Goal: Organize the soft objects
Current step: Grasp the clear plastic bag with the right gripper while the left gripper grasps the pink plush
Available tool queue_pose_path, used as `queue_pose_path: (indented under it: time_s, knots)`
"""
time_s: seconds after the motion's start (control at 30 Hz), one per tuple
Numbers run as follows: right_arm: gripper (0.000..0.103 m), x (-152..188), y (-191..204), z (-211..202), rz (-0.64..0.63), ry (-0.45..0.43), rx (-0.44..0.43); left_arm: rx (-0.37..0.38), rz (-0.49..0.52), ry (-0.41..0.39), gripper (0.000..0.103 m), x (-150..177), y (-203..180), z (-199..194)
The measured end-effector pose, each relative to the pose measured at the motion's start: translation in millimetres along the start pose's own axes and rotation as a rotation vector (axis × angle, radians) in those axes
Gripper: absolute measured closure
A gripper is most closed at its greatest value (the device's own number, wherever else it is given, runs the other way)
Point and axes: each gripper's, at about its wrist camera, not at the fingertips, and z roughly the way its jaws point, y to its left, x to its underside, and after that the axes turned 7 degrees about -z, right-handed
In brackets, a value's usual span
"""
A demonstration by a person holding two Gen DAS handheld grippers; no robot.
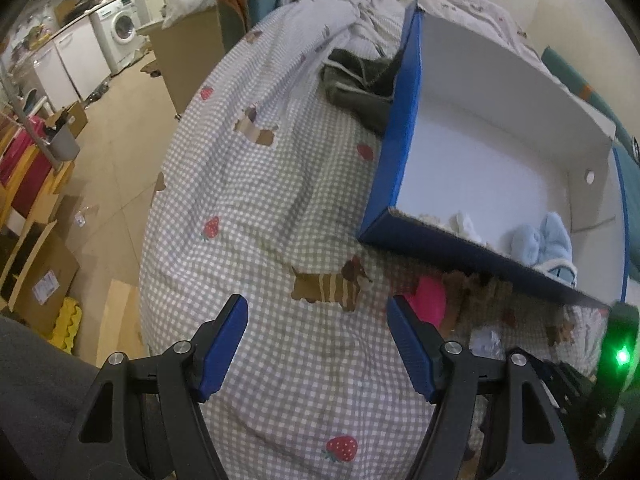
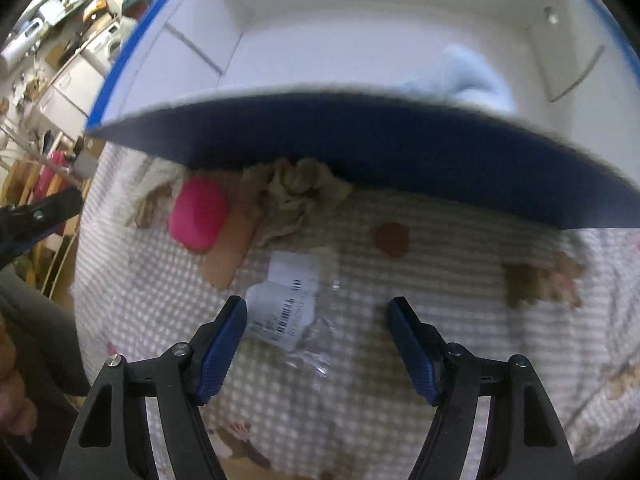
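A blue box with a white inside (image 1: 400, 136) (image 2: 360, 148) lies on the checked bedspread (image 1: 260, 184). In it sit a light blue fluffy sock (image 1: 548, 240) (image 2: 468, 76) and a white soft item (image 1: 460, 222). In front of the box lie a pink soft item (image 1: 430, 298) (image 2: 198, 214), a crumpled beige cloth (image 2: 294, 190) and a clear plastic bag with a label (image 2: 288, 300). My left gripper (image 1: 318, 320) is open and empty over the bedspread, left of the pink item. My right gripper (image 2: 318, 322) is open and empty just above the plastic bag.
A dark green garment (image 1: 360, 88) lies behind the box's left wall. The bed edge drops to the floor (image 1: 108, 208) on the left, with cardboard boxes (image 1: 44, 276), a washing machine (image 1: 120, 32) and white cabinets (image 1: 68, 64) beyond.
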Motion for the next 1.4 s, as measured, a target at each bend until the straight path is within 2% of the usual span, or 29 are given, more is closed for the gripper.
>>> queue_pose_path:
  time_s: [0.07,0.13,0.23,0.27,0.3,0.37,0.5,0.7,0.83,0.87,0.9,0.93,1.03,1.1,1.4]
  knots:
    - [0.032,-3,7,9,-0.010,0.007,-0.008,-0.011,0.023,0.009,0.034,2,-3,3]
    - [0.049,-3,12,10,-0.027,-0.003,-0.011,-0.014,0.042,0.029,0.034,4,-6,8]
    - [0.070,-5,23,7,-0.058,-0.027,-0.026,0.003,0.065,0.057,0.034,7,-12,14]
    - [0.071,-5,24,6,-0.062,-0.035,-0.024,0.016,0.084,0.064,0.034,7,-18,16]
    - [0.077,-5,24,6,-0.062,-0.035,-0.024,0.023,0.101,0.068,0.034,7,-22,18]
    - [0.094,-6,21,0,-0.053,-0.048,-0.038,0.047,0.143,0.073,0.034,7,-36,20]
    - [0.097,-5,21,-7,-0.021,-0.071,-0.076,0.078,0.211,0.081,0.034,6,-59,28]
    - [0.098,-3,27,-9,-0.030,-0.082,-0.080,0.101,0.229,0.125,0.034,5,-78,52]
    - [0.098,4,14,-17,-0.024,-0.084,-0.080,0.103,0.241,0.154,0.035,5,-81,68]
    - [0.098,4,11,-19,-0.024,-0.084,-0.080,0.106,0.232,0.160,0.044,5,-80,71]
    - [0.098,4,10,-20,-0.022,-0.084,-0.079,0.111,0.222,0.163,0.057,4,-78,72]
    - [0.098,4,9,-20,-0.020,-0.085,-0.078,0.114,0.214,0.167,0.063,3,-77,73]
    - [0.098,4,8,-20,-0.014,-0.086,-0.082,0.125,0.197,0.156,0.069,-1,-70,71]
    - [0.099,5,6,-22,-0.014,-0.087,-0.084,0.129,0.199,0.143,0.085,-3,-64,66]
    - [0.099,11,4,-30,-0.016,-0.100,-0.081,0.098,0.171,0.106,0.085,-5,-39,51]
